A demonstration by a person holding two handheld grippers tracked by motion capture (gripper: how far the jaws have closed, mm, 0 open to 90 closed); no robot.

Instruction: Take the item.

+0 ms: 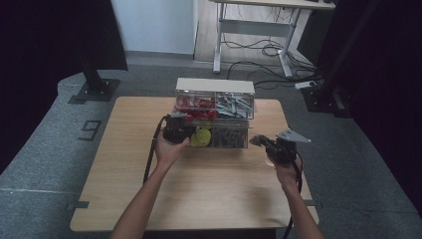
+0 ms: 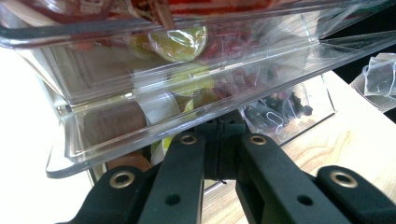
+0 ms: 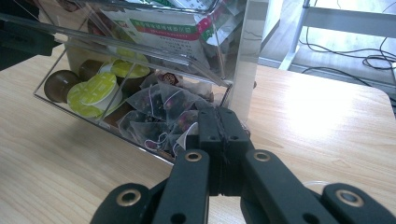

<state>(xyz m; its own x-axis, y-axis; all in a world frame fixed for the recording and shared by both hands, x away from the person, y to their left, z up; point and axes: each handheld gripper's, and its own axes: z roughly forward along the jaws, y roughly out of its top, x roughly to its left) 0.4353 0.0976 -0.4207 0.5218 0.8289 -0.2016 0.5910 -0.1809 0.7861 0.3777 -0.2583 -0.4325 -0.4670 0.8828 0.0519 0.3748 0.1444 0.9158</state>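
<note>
1. A wooden tabletop (image 1: 199,189) stands on grey carpet, with a desk (image 1: 259,30) and loose cables behind.
2. A clear two-tier organizer (image 1: 215,113) sits at the tabletop's far middle, its lower drawer (image 3: 116,100) tilted open, holding capsules (image 3: 93,91) and tea sachets (image 3: 159,112).
3. The left gripper (image 1: 175,128), fingers together, is at the drawer's front lip.
4. The right gripper (image 1: 260,141), fingers together, hovers just beside the organizer's right end.

organizer (image 1: 215,85): far middle of table (image 1: 209,199)
capsules (image 1: 201,138): lower left compartment
sachets (image 1: 229,137): lower right compartment, beside capsules
</note>
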